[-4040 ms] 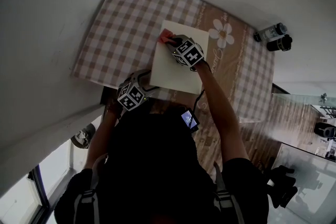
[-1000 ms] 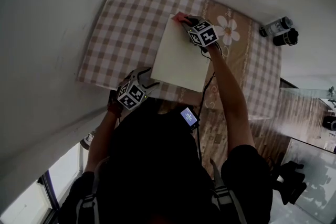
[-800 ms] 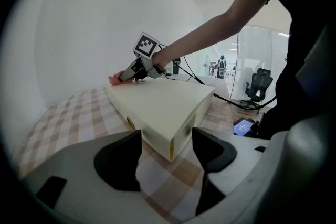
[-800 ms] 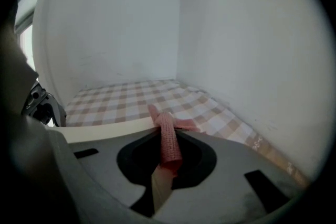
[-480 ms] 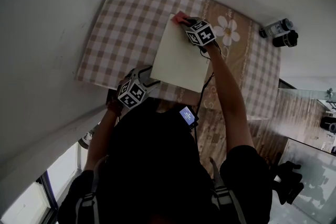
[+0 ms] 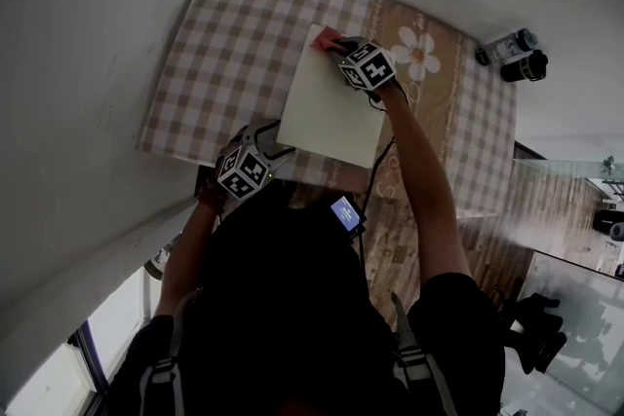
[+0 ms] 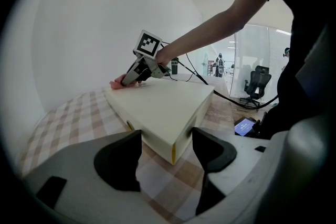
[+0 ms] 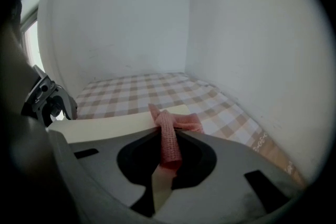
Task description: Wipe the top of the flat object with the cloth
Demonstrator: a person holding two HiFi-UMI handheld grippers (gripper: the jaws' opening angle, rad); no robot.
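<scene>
Wiping is under way, judging by where the cloth sits; how much of the surface is already covered cannot be read, since the top shows no dirt or streaks.

On the left, the left gripper [image 7: 167, 136] has its jaws spread wide around the near corner of the flat cream rectangular slab [image 6: 327, 107]; its own view shows the two dark pads against the two side faces that meet at that corner, so it seems to be steadying the slab rather than wiping. The slab lies flat on the brown-and-white checked tablecloth [image 6: 224, 44], roughly mid-table, with its long sides running away from the person.

Further right, the right gripper [image 6: 338, 46] reaches over to the slab's far corner; its jaws are pinched narrow on the pink knitted cloth [image 8: 169, 139], and the free end of the cloth lies bunched on the slab's top right at that corner.

So the far corner is being dealt with at this moment; the broad middle, the right-hand edge and the near end look like what is left to sweep, though that is a judgement; the cloth is in hand and the slab is braced, so nothing stands in the way.
</scene>
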